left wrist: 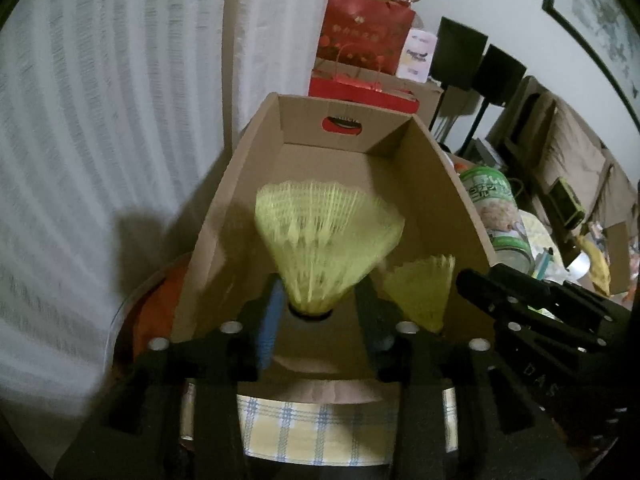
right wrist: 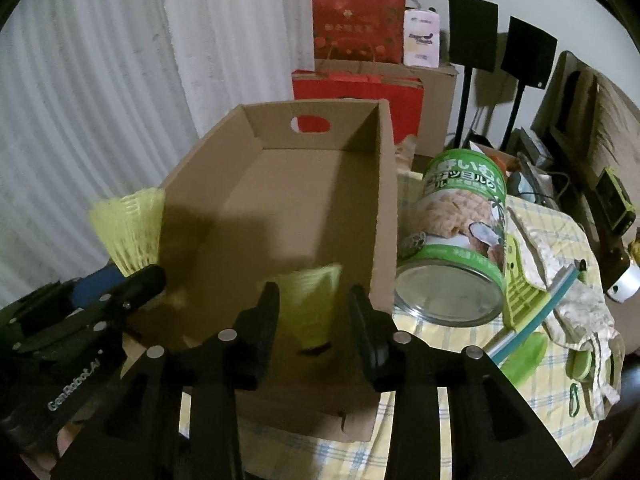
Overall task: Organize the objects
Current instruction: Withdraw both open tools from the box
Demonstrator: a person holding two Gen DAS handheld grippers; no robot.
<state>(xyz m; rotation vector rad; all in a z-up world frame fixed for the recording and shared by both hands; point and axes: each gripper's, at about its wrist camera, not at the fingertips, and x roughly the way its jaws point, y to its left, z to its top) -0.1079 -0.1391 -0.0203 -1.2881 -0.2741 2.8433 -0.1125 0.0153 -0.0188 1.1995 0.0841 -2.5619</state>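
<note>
Two yellow shuttlecocks are being brought to the open cardboard box (left wrist: 280,184), which stands on a checked tablecloth (right wrist: 452,344). In the left wrist view, the left shuttlecock (left wrist: 328,236) is seen with its cork end down between the fingers of the left gripper (left wrist: 320,316); the jaws stand fairly wide around the cork, and it cannot be told for certain whether it is being pinched, since the frame is blurred. In the right wrist view, the right shuttlecock (right wrist: 310,308) is seen blurred between the widely parted fingers of the right gripper (right wrist: 314,320), its cork low and just above the box floor; contact with the pads cannot be confirmed, and it may already be loose. The placing step is judged to be in hand, with both shuttlecocks over the near end of the box. For the next move, each cork would need to be lowered onto the floor inside the walls and freed without tipping against the side. A green can (right wrist: 460,248) lies on its side beside the box, still outside it
</note>
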